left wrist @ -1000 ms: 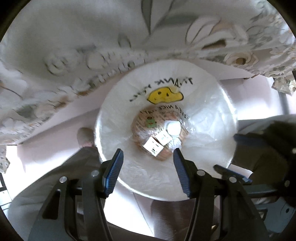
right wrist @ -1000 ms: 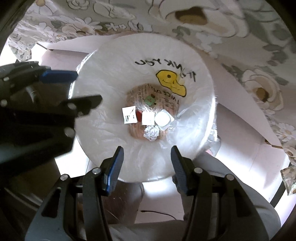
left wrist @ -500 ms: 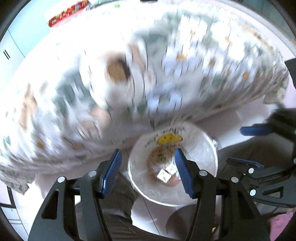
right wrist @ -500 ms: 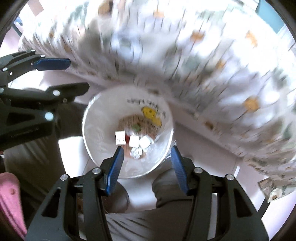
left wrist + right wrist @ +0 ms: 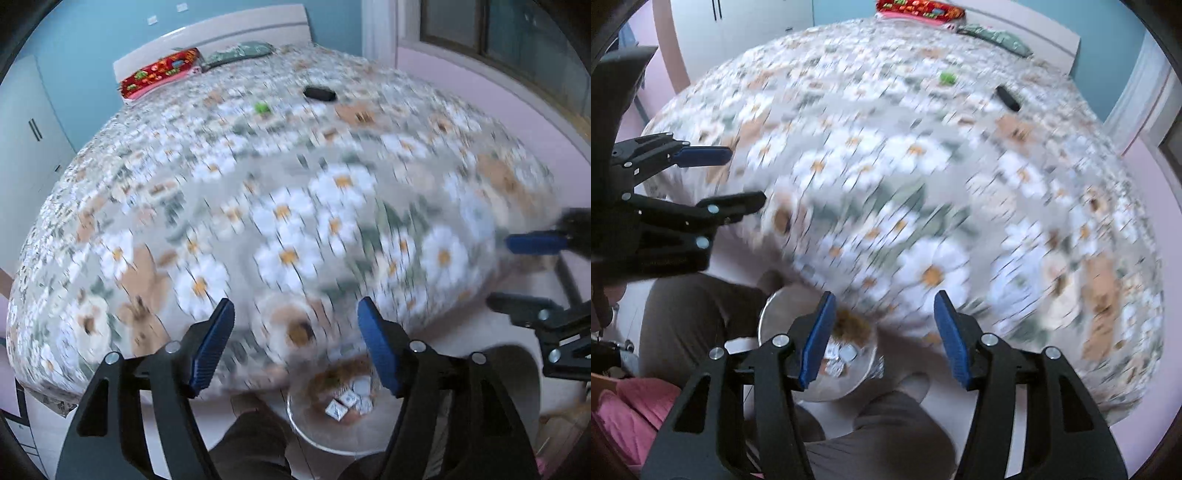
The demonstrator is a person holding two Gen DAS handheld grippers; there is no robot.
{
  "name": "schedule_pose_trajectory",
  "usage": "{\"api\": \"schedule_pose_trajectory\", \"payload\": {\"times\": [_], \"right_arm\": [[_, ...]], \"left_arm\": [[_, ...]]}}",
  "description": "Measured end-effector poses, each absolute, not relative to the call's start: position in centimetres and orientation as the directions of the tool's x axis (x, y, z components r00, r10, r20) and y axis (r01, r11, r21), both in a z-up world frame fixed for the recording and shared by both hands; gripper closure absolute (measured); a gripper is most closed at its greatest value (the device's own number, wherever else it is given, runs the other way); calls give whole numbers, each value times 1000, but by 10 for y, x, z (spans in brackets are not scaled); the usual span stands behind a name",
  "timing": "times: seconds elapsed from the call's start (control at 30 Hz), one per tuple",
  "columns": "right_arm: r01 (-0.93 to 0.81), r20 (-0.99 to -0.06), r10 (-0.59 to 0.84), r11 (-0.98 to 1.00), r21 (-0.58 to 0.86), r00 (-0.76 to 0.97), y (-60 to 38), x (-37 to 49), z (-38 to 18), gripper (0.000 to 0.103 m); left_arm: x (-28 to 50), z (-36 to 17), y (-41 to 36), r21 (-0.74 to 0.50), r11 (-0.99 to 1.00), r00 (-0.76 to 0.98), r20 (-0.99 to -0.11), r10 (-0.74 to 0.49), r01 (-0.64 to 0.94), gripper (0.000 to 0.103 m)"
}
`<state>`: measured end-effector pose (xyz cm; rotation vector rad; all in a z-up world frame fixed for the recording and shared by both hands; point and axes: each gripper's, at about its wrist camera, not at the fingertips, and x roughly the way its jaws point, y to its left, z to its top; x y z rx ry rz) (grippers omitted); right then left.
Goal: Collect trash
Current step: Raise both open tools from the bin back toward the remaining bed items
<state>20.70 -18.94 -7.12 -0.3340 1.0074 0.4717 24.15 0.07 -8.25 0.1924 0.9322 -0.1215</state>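
The left gripper (image 5: 295, 350) and the right gripper (image 5: 884, 338) both had their fingers apart and held nothing, and they had swung up from looking straight down into the trash bin (image 5: 340, 439) a second ago to looking out over the flowery bed (image 5: 295, 206) — so it looked like time to hunt for more trash. The bin sat low by the bed's edge with scraps inside, while a small green bit (image 5: 948, 77) and a black thing (image 5: 1007, 98) lay far across the wide bedspread — lots of open room to reach.
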Motion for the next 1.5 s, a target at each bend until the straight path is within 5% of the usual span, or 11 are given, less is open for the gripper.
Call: {"api": "schedule_pose_trajectory", "payload": {"times": [0.7,1.5], "right_arm": [[-429,-793,171,895,-124,585,-206,389,19,34],[-391,-847,160,918,-60,506,-196,642,-77,33]], "left_arm": [[413,-20,-7,157,975,638,-770,22,157,21],[638,-95,-10,183,974,605,-793,66,134,19]]}}
